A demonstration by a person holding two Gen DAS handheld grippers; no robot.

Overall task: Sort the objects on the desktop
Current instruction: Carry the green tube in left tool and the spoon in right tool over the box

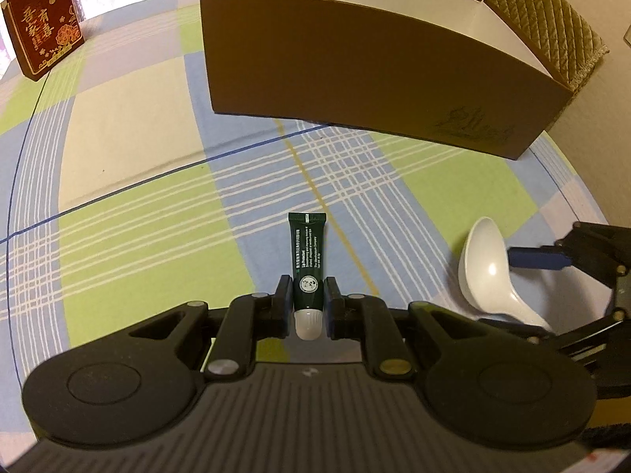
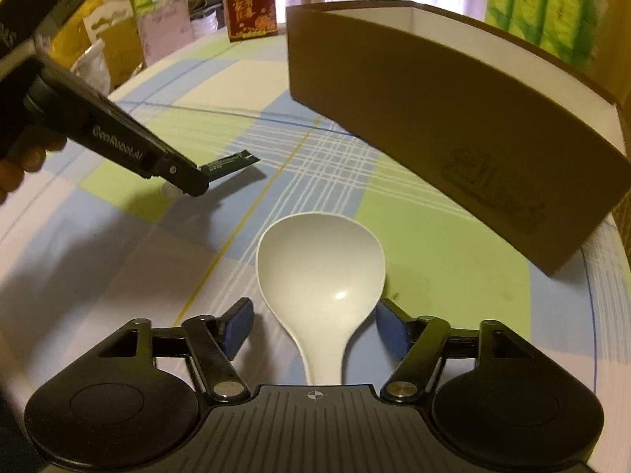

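Two claws work this cloth-covered table (image 1: 130, 126), and the relation we watch most is between the right claw (image 2: 313, 317) and the white spoon (image 2: 321, 272). Its jaws stand spread, one blue pad on each side of the spoon where the bowl narrows into the handle, and neither pad touches it. We see the spoon lying on the cloth with its long axis running straight out along the claw's own line, bowl ahead, handle back under the claw body. So the pads face across the handle, which we judge is the right way to close on it. The left claw (image 1: 307, 301) is pinching the dark green tube (image 1: 307, 254) near its white cap, with the tube's crimped end pointing forward toward the brown box (image 1: 374, 75). From the right wrist view we see that tube held off the cloth, casting a shadow below. The box stands beyond both claws with its open top showing a white inside and a divider. We take it for the place both things should go. For the spoon the right hand is plainly nearer; the left is already occupied. A red box (image 1: 43, 19) stands at the far edge, well apart from everything.
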